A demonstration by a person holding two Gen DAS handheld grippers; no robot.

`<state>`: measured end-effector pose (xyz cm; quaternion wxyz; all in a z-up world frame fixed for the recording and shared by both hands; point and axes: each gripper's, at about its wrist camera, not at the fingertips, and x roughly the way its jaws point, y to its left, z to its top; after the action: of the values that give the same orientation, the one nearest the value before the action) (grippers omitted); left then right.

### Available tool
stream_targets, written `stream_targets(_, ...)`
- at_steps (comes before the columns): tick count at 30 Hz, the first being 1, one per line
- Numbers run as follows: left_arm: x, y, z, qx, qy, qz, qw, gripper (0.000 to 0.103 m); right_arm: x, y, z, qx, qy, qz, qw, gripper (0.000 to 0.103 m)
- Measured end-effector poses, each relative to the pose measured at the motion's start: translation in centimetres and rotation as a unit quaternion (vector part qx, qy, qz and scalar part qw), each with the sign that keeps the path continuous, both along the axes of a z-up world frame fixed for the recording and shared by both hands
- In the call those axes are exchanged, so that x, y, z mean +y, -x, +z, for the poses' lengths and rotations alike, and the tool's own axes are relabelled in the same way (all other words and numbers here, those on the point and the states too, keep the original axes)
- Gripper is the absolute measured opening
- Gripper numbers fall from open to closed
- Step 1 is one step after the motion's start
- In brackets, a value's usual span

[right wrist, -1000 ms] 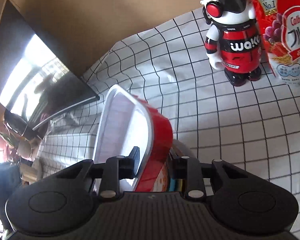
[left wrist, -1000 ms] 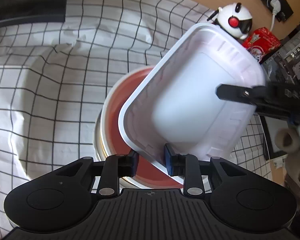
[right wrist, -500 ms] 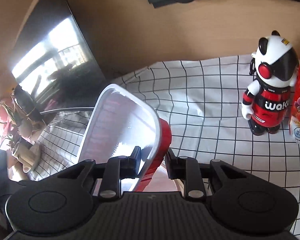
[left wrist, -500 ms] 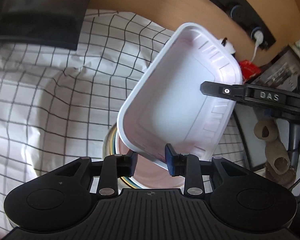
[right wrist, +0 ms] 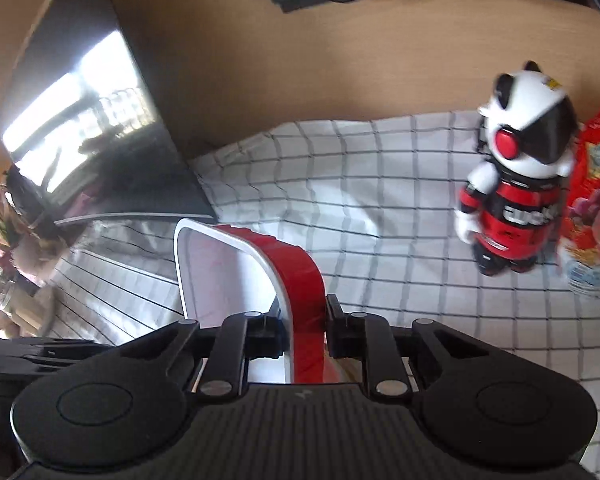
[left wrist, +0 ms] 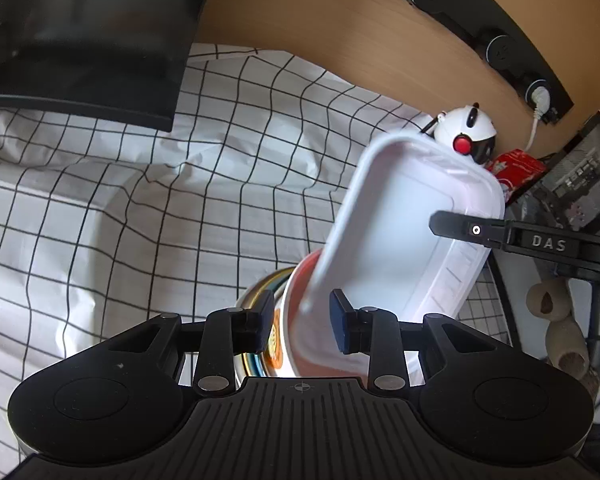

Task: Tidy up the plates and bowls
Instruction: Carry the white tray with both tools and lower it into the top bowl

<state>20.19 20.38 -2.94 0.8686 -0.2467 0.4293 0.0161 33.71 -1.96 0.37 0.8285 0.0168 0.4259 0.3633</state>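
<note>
A rectangular bowl, white inside and red outside (left wrist: 404, 240), hangs tilted above the checked cloth. My right gripper (right wrist: 303, 326) is shut on its rim (right wrist: 300, 280); one of its fingers (left wrist: 460, 230) shows inside the bowl in the left wrist view. My left gripper (left wrist: 302, 322) has its jaws apart around the bowl's near rim, with gaps on both sides. Below it sits a round red-and-white bowl (left wrist: 290, 320) nested in a metal bowl (left wrist: 256, 292).
A panda robot toy (right wrist: 516, 196) and a red snack bag (right wrist: 592, 208) stand at the back right of the checked cloth (left wrist: 120, 200). A dark monitor (left wrist: 80, 40) stands at the back left. A wooden wall with sockets (left wrist: 500, 48) runs behind.
My left gripper's jaws have opened off the bowl's rim. The rectangular bowl has swung right and tilted steeper in my right gripper, above the stacked bowls.
</note>
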Motion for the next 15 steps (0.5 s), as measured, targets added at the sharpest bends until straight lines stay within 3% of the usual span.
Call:
stream_targets(2, -0.4, -0.2, -0.1, 0.001, -0.015, 0.001, 0.9999, 0.033, 0.9, 0.3, -0.3, -0.009, 0.003, 0.015, 1.000, 0.019)
stream_targets(5, -0.9, -0.5, -0.7, 0.018, -0.041, 0.002, 0.9990, 0.033, 2.3, 0.8, -1.9, -0.027, 0.055, 0.042, 0.997, 0.020)
stream_targets(8, -1.1, -0.6, -1.6, 0.036, -0.059, -0.002, 0.9976, 0.033, 1.5, 0.5, -2.7, -0.002, 0.055, 0.040, 0.998, 0.024)
stream_targets(12, -1.3, -0.5, -2.7, 0.059, -0.066, -0.003, 0.9961, 0.033, -0.7, 0.3, -2.8, 0.019, 0.032, 0.012, 0.999, 0.048)
stream_targets(15, -1.2, -0.3, -3.3, 0.068, -0.063, 0.002, 0.9957, 0.033, -2.3, 0.8, -3.8, 0.043, 0.024, 0.000, 0.999, 0.049)
